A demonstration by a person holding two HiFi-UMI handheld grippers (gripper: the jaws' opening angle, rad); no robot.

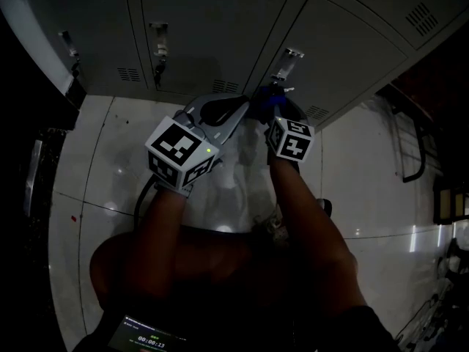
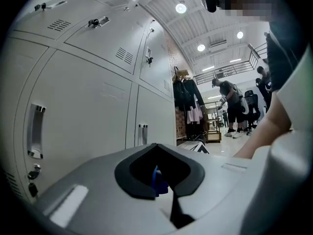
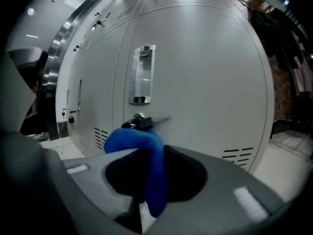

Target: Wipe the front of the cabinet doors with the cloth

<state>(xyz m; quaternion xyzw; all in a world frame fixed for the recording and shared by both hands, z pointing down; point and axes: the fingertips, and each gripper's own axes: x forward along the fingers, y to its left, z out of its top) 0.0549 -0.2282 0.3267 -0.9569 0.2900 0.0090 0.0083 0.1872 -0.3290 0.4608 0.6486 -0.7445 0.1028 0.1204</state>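
The blue cloth (image 1: 264, 101) is bunched between my two grippers, low against the grey cabinet doors (image 1: 212, 28). My right gripper (image 1: 275, 114) is shut on the cloth (image 3: 142, 146), which folds over its jaws just in front of a door (image 3: 210, 82) with a recessed handle (image 3: 143, 75) and a lock (image 3: 144, 121). My left gripper (image 1: 242, 112) points right at the same bundle. In the left gripper view its jaws stand closed with a small blue bit of cloth (image 2: 156, 181) pinched in their opening.
A glossy white floor (image 1: 102, 160) runs below the lockers. A dark metal rack (image 1: 414, 152) stands at the right. In the left gripper view, hanging clothes (image 2: 188, 102) and people (image 2: 230, 106) are far down the room.
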